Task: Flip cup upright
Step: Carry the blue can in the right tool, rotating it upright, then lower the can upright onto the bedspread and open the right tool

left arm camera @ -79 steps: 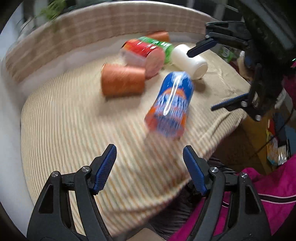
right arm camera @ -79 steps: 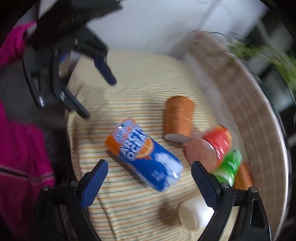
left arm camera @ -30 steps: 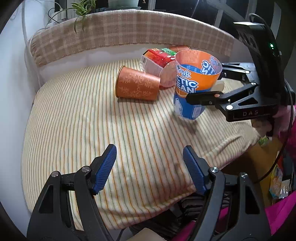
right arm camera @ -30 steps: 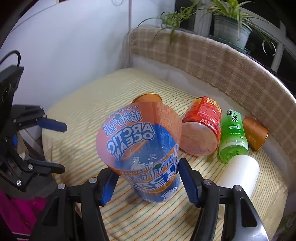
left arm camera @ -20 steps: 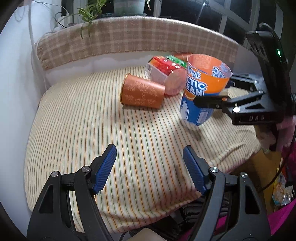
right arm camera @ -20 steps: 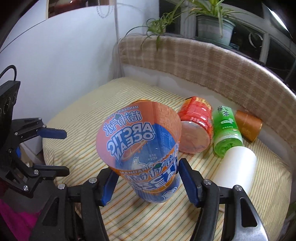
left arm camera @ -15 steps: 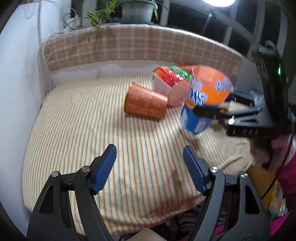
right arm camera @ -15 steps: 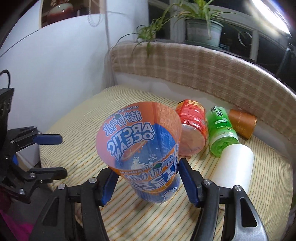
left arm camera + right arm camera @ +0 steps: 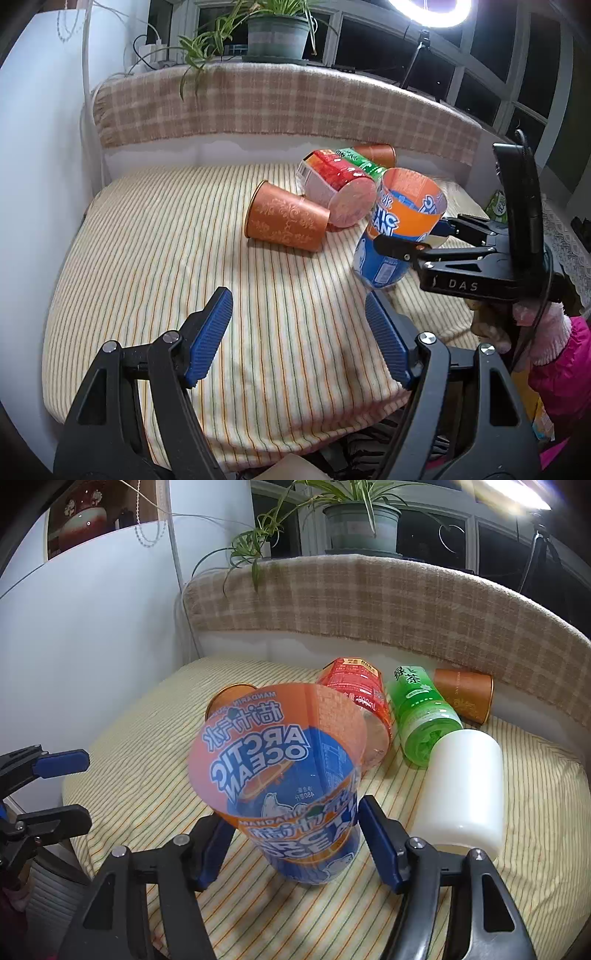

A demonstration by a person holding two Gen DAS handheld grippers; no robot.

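Now the orange-and-blue cup [image 9: 295,797], printed ARCTIC OCEAN, sits mouth-up between the fingers of the right gripper [image 9: 295,834], which is clenched on its lower half; in the left wrist view the same cup [image 9: 400,236] leans a little and its base looks close to the striped cloth [image 9: 166,258], though whether it touches cannot be told. So the turning-over itself appears done, and the step in hand is the setting-down. That next move calls for lowering the base flat onto the soft cloth, levelling the lean, and only then easing the jaws apart, since a thin cup on a yielding surface could tip as the grip lets go. Near it lie 5 other containers on their sides: a copper patterned cup [image 9: 286,223], a red bottle [image 9: 364,698], a green bottle [image 9: 421,712], a white cup [image 9: 463,790] just beside the right finger, and a brown cup [image 9: 465,692] by the back wall. Meanwhile the left gripper [image 9: 299,336] hangs released and empty over the near cloth, well apart from the cup.
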